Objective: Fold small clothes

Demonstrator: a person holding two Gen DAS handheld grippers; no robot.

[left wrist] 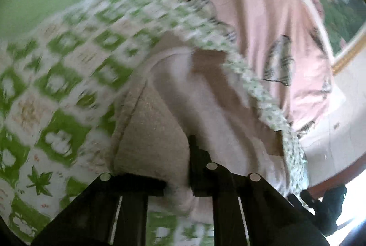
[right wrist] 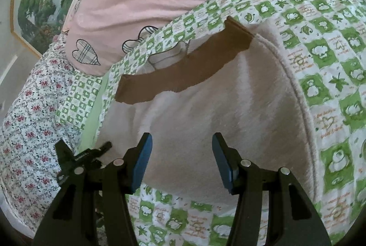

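A green checked bedspread [right wrist: 324, 44] covered the bed; the fleecy cream garment [right wrist: 205, 104] lay on it below a pink pillow [right wrist: 128, 3] at eleven o'clock; the left gripper [left wrist: 180, 177] clenched its edge; the right gripper [right wrist: 181, 161] hung released above it.

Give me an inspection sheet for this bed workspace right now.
Surface: green-and-white checked bedspread, covering the bed.
Job's things: fluffy cream garment with a brown band, lying on the bedspread; one edge lifted in the left wrist view.
Clutter: pink pillow with plaid hearts; floral sheet.
Grippers: left claw shut on the garment's edge; right claw open above the garment, holding nothing.
Cables: nothing seen.
Surroundings: framed landscape picture on the wall.
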